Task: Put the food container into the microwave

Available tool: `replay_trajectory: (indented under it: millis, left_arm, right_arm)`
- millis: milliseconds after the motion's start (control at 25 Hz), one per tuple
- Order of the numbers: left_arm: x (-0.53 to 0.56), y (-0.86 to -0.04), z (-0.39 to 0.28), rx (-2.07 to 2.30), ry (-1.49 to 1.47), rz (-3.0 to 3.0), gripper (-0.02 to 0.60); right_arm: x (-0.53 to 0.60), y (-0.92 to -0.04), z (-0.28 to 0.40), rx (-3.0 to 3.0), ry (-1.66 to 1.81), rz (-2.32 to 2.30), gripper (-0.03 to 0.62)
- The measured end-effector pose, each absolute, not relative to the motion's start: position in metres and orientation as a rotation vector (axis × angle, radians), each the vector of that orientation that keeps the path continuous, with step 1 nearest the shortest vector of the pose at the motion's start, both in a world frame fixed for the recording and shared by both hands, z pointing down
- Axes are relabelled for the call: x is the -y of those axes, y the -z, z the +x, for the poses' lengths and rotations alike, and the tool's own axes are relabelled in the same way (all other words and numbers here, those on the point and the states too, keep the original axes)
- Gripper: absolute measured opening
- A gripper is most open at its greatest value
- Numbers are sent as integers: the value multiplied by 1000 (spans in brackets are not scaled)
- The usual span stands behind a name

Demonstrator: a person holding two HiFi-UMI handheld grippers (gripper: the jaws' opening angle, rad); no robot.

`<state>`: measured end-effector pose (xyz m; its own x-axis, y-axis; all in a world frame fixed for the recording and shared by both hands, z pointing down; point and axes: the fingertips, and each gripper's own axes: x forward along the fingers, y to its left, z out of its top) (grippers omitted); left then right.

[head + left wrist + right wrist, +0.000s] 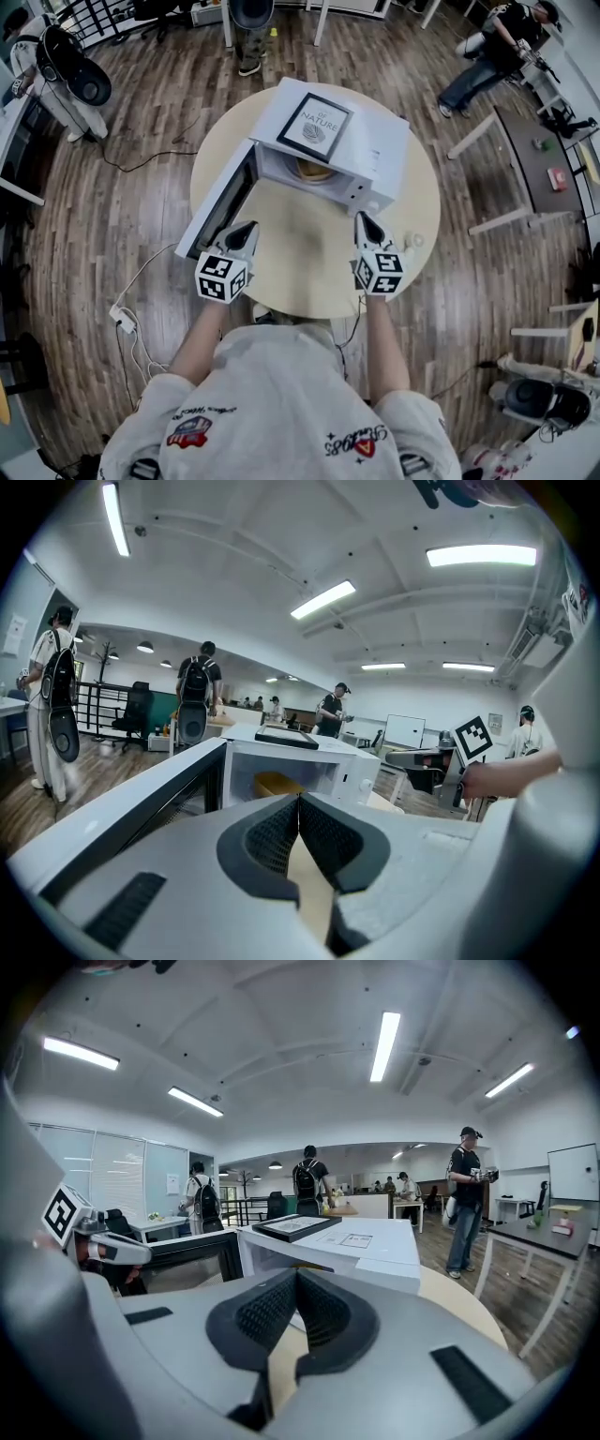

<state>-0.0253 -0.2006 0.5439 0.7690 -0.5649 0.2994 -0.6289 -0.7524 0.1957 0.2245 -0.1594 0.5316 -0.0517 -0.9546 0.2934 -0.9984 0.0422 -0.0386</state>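
A white microwave [361, 150] stands on the round table [309, 262], its door [217, 202] swung open to the left. A tan food container [314, 170] sits inside the cavity, also seen through the opening as the container [277, 783] in the left gripper view. My left gripper [242, 230] hovers beside the open door, shut and empty, its tips meeting at the left gripper [299, 799]. My right gripper [364, 223] is near the microwave's front right corner, likewise shut on nothing, as the right gripper [296, 1274] shows. Neither gripper touches the microwave.
A framed picture [315, 127] lies on the microwave's top. A small white object [413, 241] rests on the table at the right edge. Cables and a power strip [123, 318] lie on the wood floor. People stand around desks [525, 159] farther off.
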Motion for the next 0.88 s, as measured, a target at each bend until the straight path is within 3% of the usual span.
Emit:
replay_trajectory:
  millis: [880]
  left_arm:
    - [192, -517, -25, 926, -290, 2782, 6]
  right_arm:
    - [107, -499, 189, 2202, -342, 2156, 2]
